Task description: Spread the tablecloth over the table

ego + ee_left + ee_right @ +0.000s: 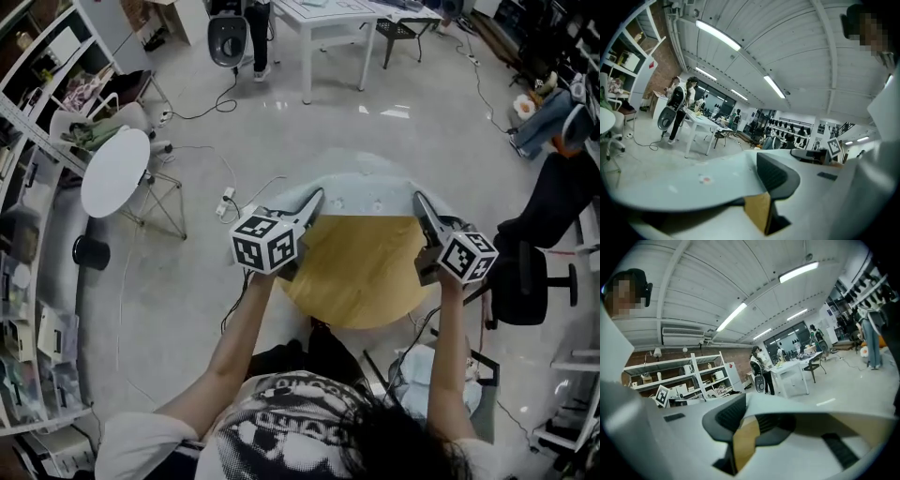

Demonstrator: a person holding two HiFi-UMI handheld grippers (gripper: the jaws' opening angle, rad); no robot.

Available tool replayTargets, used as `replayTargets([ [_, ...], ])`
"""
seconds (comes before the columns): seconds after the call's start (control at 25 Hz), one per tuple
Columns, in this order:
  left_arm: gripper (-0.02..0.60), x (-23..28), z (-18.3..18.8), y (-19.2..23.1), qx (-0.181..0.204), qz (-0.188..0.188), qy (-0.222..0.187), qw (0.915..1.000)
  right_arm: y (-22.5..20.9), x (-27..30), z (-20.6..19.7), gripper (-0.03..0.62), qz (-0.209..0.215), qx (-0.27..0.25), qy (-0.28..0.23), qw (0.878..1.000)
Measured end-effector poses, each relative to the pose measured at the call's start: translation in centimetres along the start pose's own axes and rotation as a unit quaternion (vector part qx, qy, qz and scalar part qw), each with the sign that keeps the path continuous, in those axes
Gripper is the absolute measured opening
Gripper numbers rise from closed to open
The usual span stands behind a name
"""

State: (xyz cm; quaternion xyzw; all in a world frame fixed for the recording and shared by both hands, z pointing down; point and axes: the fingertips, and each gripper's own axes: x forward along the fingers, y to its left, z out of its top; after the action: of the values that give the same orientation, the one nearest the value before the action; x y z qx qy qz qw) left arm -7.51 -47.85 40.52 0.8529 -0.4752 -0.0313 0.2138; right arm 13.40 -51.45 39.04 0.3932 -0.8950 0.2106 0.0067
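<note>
Both arms (234, 333) outstretched — jaws (apparently) pinching tablecloth (370, 195)

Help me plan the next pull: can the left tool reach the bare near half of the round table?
Probably yes: the left tool, shut on the tablecloth, hangs by the left rim of the table, and nothing lies between it and the bare wood.

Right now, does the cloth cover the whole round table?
No, the tablecloth reaches only over the far part, and most of the wooden table shows bare.
</note>
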Motion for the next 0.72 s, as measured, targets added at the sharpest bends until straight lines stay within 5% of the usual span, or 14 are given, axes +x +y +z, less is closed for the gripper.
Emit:
replayTargets([
  [0.72,0.083,-11.4,-10.4,-1.4,-0.101,-0.066,0.076,0.9898,9.6,-11.0,-13.6,0.054,-0.080,0.135,-0.041,0.987],
])
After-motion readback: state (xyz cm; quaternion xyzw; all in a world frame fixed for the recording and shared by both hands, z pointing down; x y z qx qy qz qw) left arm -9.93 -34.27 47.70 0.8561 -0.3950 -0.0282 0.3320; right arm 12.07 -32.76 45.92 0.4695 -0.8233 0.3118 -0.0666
